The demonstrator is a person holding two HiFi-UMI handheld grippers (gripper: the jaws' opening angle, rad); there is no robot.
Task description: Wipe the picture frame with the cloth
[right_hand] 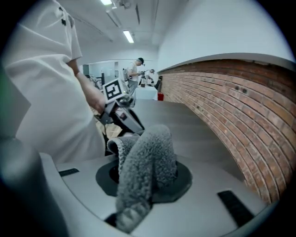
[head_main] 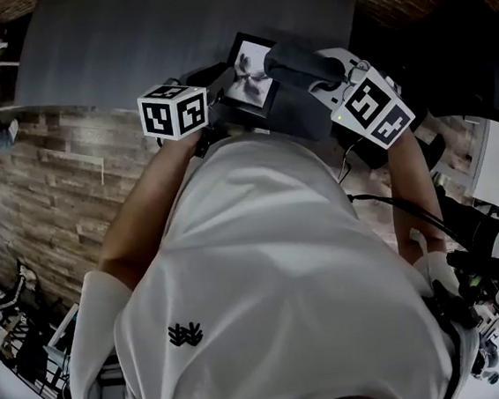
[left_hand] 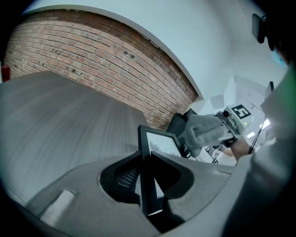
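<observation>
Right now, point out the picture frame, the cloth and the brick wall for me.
picture frame (left_hand: 161,142), left gripper view, on its glass front.
cloth (right_hand: 147,159), right gripper view, on its fluffy middle fold.
brick wall (left_hand: 92,55), left gripper view, on the bare bricks above the table.

No legible writing shows in any view.

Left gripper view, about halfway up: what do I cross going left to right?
table → frame → cloth → marker cube → shirt
</observation>
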